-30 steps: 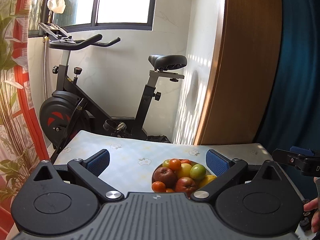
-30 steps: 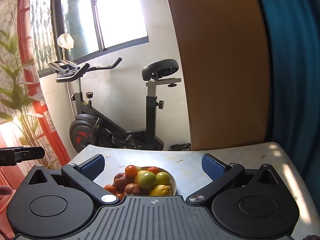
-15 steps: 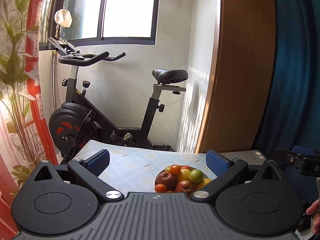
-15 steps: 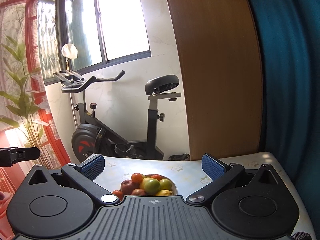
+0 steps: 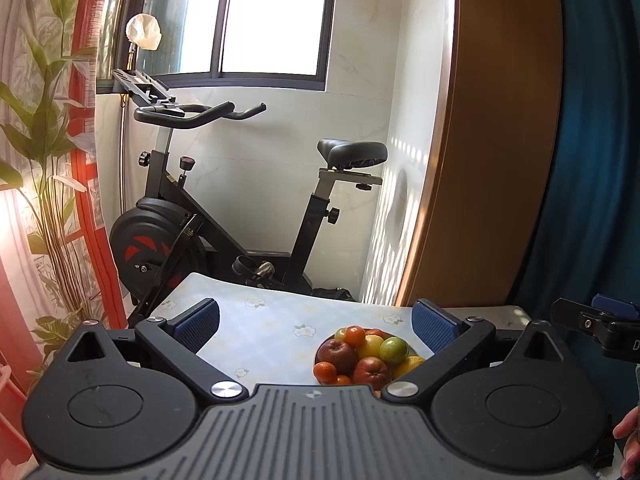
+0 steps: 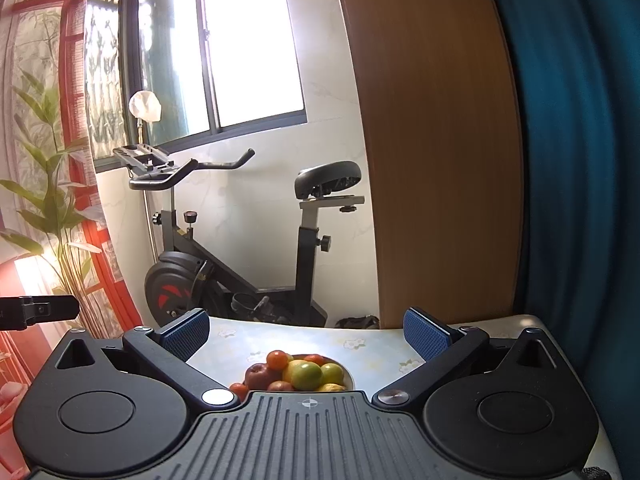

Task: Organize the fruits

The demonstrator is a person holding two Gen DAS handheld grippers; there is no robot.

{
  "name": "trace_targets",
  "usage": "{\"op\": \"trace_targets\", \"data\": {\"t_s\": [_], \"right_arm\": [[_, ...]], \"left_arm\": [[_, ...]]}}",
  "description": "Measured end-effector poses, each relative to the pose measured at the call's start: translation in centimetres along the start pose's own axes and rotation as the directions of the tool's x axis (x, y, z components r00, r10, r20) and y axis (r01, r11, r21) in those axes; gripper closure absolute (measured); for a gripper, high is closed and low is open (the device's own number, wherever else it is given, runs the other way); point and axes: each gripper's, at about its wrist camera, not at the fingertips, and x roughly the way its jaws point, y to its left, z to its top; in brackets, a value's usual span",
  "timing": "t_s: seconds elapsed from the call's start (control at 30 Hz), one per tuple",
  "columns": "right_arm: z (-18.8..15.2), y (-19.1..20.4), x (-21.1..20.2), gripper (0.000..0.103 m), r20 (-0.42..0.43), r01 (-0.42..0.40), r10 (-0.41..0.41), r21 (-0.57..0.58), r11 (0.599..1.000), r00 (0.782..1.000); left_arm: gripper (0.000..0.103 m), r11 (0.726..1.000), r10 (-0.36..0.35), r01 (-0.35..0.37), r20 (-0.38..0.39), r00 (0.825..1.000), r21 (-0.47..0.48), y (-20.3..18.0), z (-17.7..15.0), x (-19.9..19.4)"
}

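With both pairs of blue pads spread wide and holding nothing, the left gripper (image 5: 316,322) and right gripper (image 6: 306,332) hang above the table (image 5: 260,320). At six o'clock, low between the fingers, a bowl (image 6: 349,378) holds heaped fruits (image 5: 366,354): apples, oranges, lemons.

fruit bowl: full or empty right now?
Full. The bowl on the table is heaped above its rim with apples, oranges and green and yellow fruit. Both grippers are open and hold nothing.
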Motion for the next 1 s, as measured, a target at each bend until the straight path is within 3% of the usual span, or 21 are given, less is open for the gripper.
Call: {"op": "trace_targets", "data": {"t_s": [1.0], "right_arm": [[0.1, 0.0, -0.4, 0.000, 0.007, -0.009, 0.009, -0.001, 1.000, 1.000]], "left_arm": [[0.000, 0.997, 0.051, -0.053, 0.030, 0.998, 0.055, -1.7, -0.2, -1.2]]}}
